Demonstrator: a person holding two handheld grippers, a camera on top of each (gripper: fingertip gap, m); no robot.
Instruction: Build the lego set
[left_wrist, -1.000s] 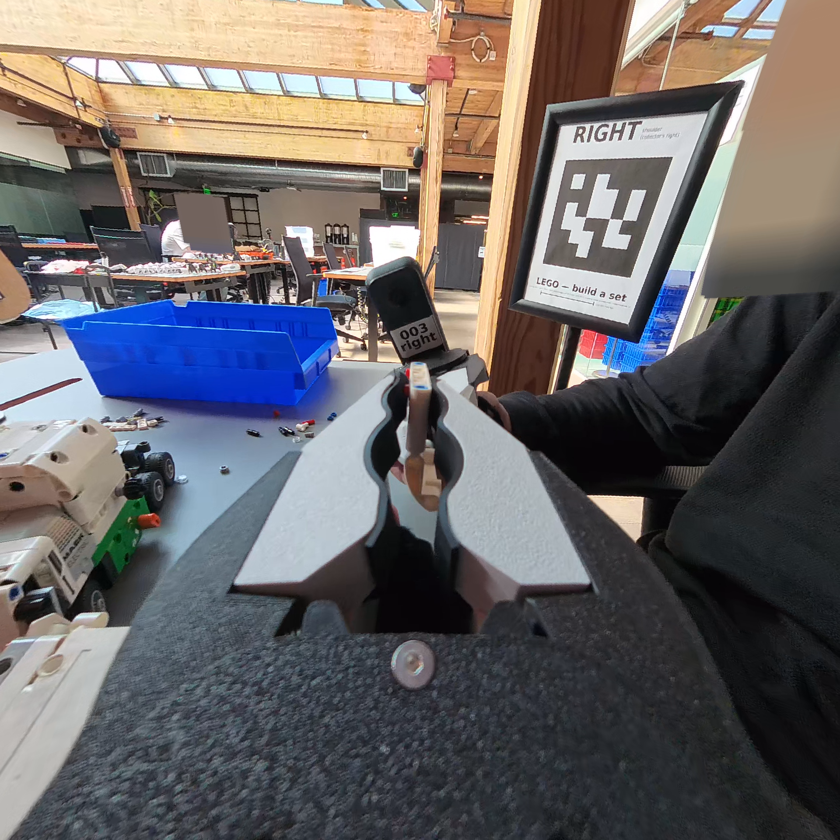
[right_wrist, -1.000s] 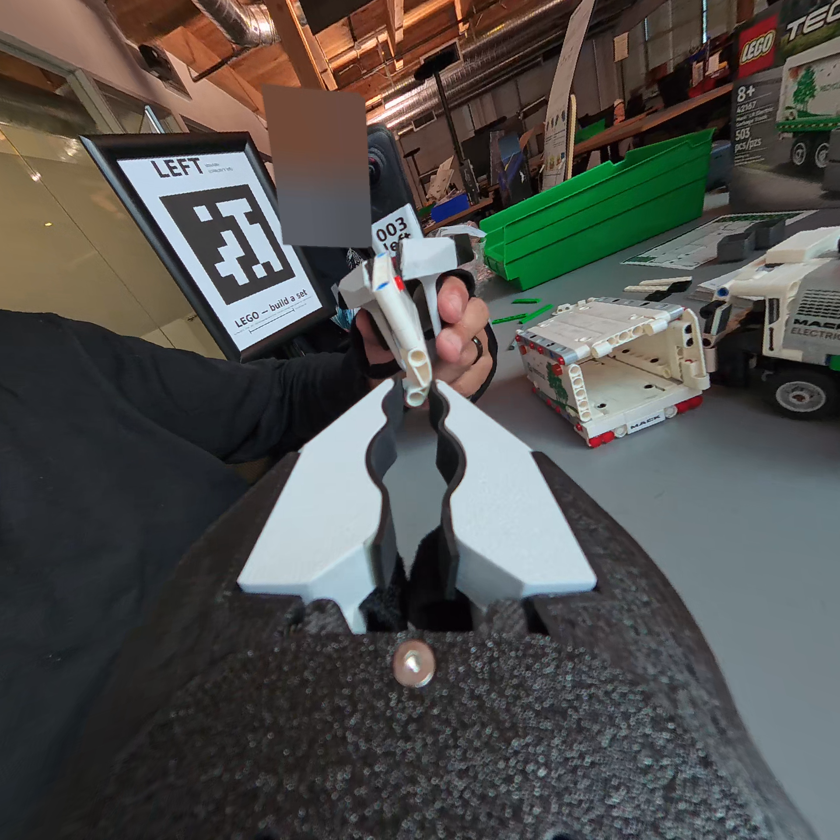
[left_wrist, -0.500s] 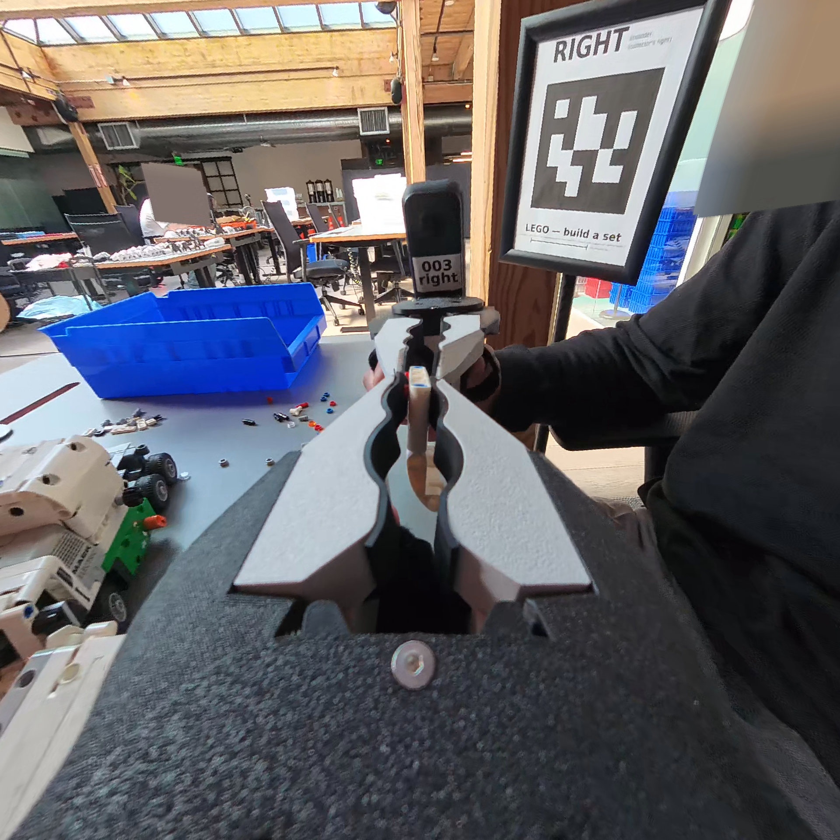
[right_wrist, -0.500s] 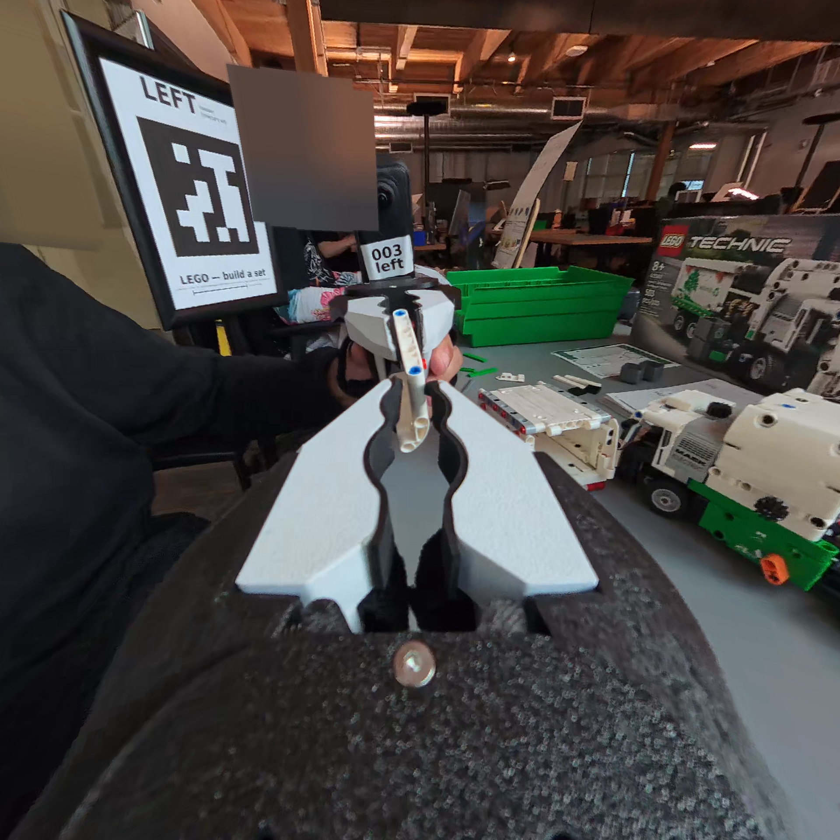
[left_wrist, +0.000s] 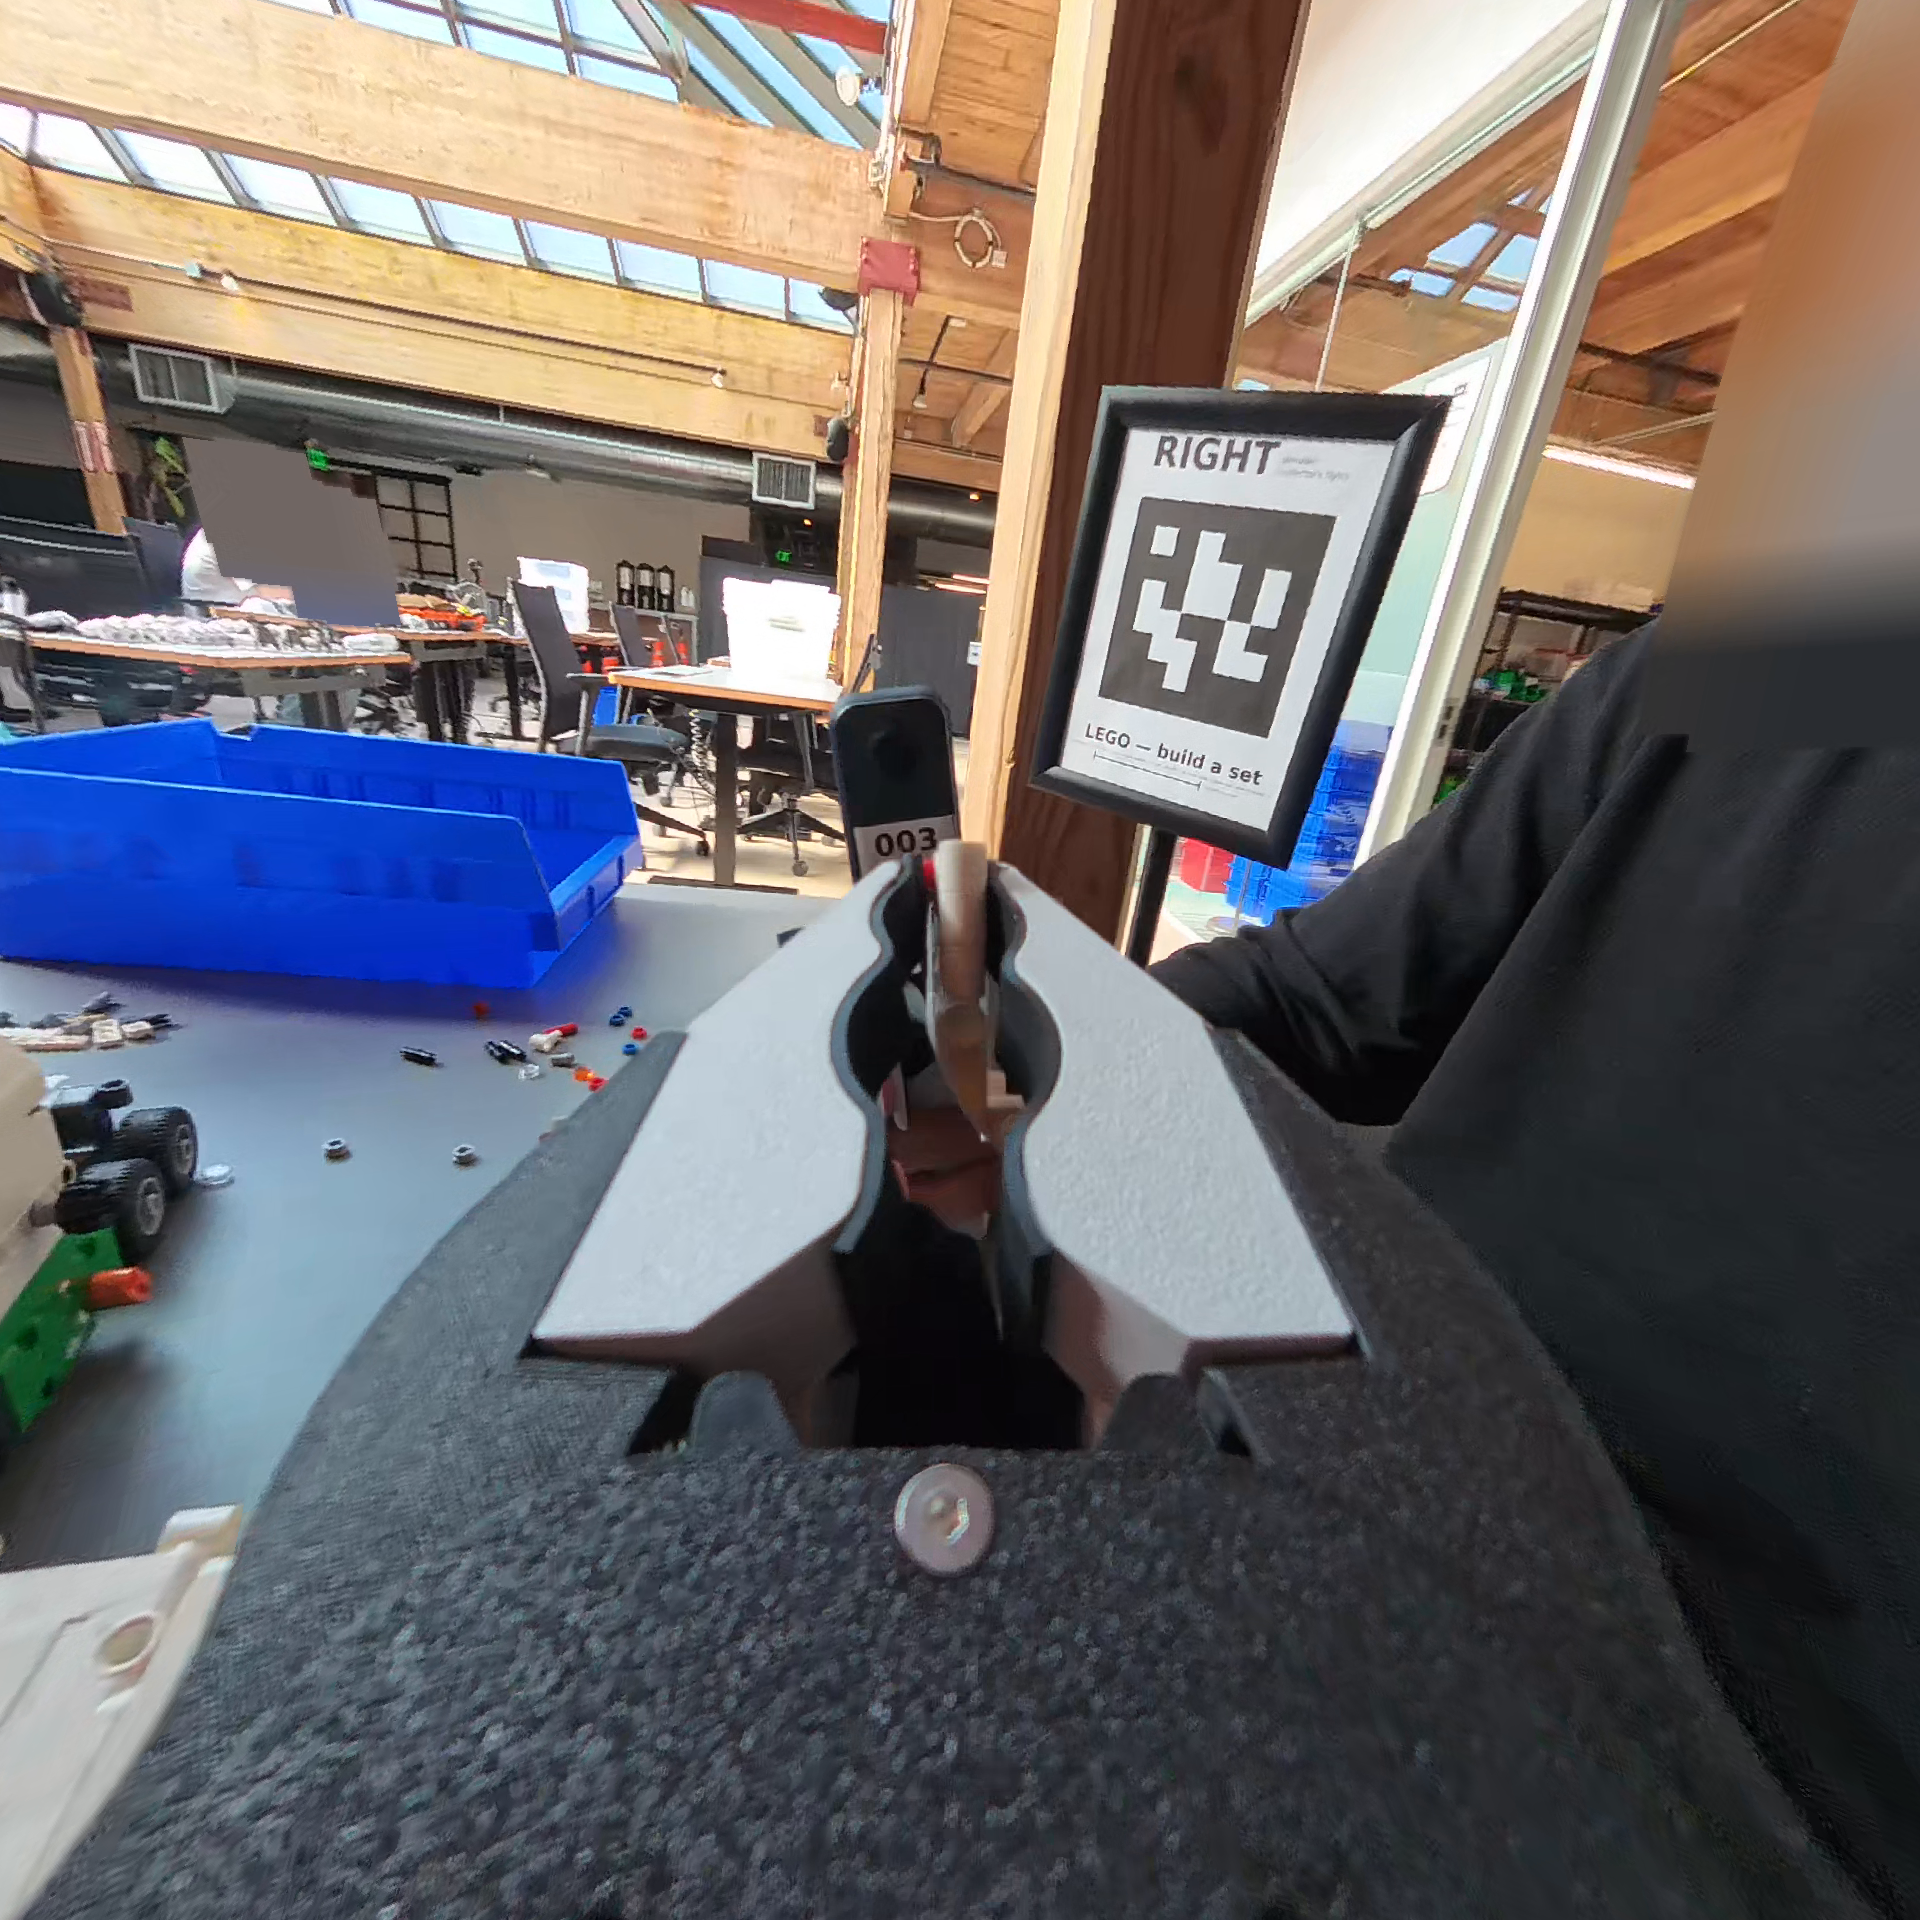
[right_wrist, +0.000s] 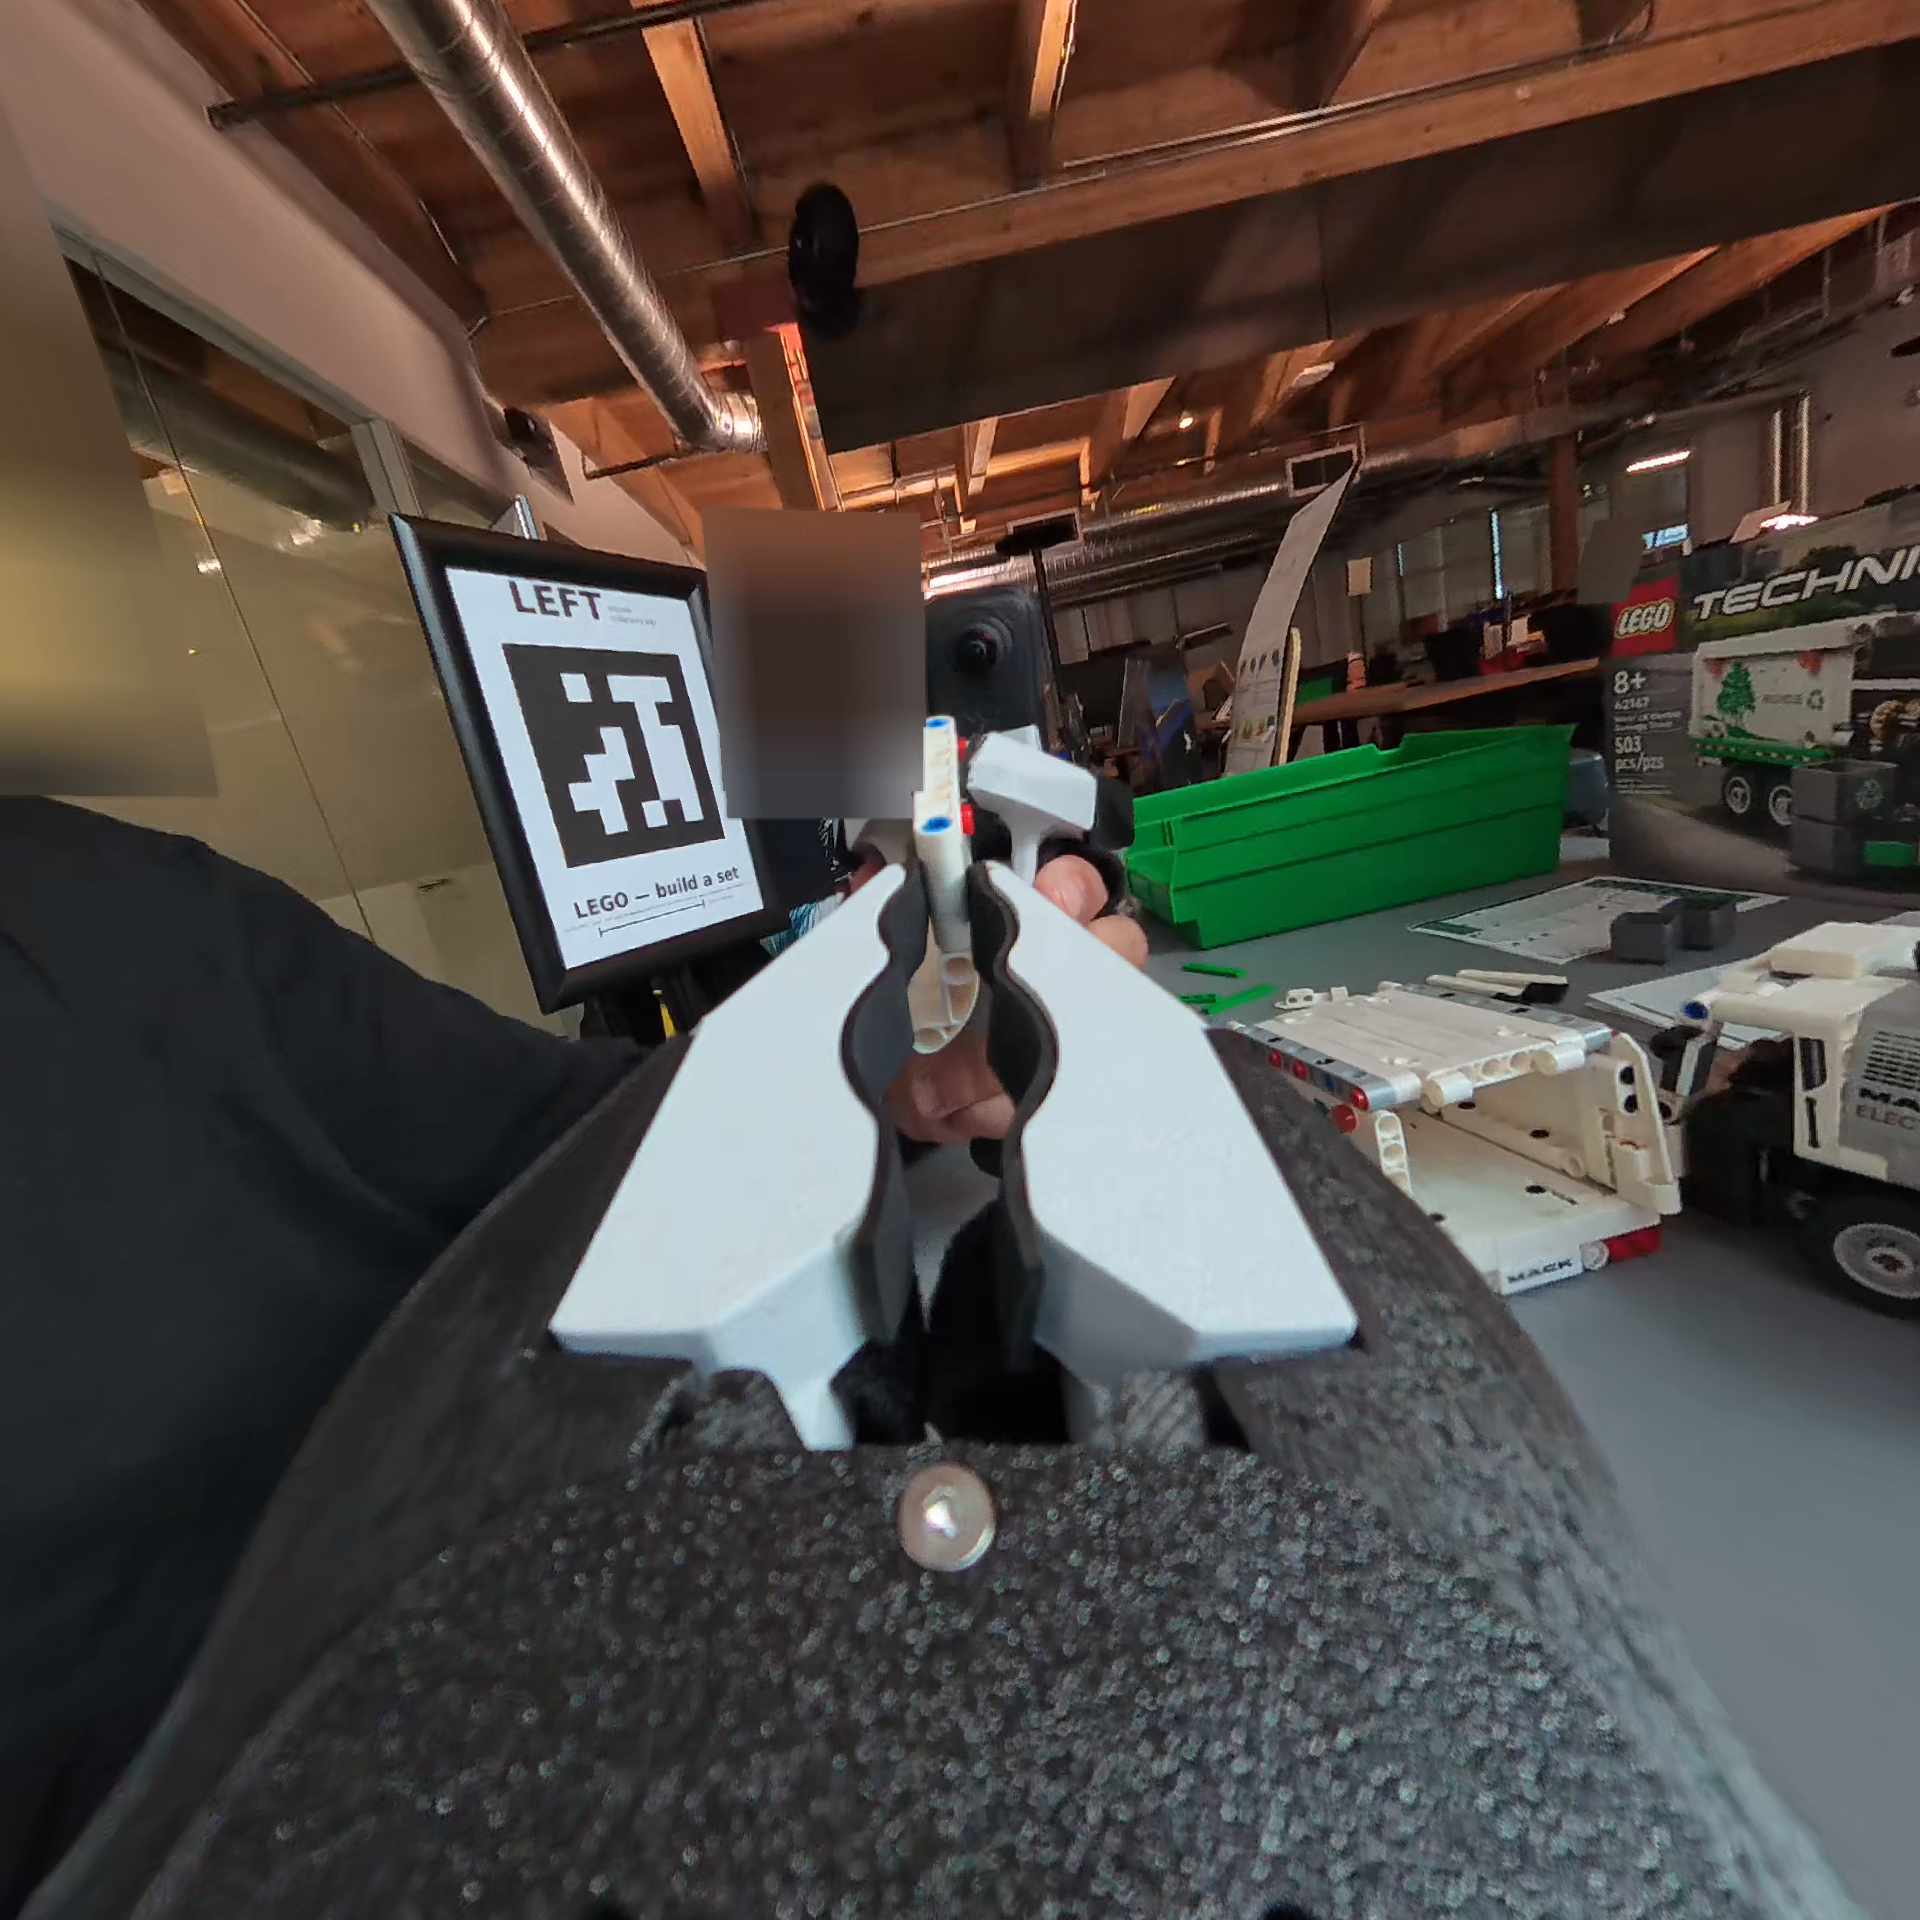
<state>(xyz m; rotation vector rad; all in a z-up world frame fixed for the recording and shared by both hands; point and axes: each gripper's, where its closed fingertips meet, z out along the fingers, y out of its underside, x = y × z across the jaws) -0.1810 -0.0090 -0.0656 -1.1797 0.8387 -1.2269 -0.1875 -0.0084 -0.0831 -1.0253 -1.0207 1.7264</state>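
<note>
The white lego beam (right_wrist: 943, 894) is judged light, stiff and smooth, so it is best pinched flat across its long sides; it is held in mid-air between the two claws, well above the table (right_wrist: 1662, 1455). The left gripper (left_wrist: 958, 935) is closed on one end, and the right gripper (right_wrist: 943, 904) is closed on the other. Compared with half a second earlier, the grippers are drawn closer together and the beam is seated deeper between the right jaws.

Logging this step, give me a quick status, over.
Left hand-held gripper shut on white beam piece. Right hand-held gripper closed around the same piece. Truck body on table, clear of both.
</note>
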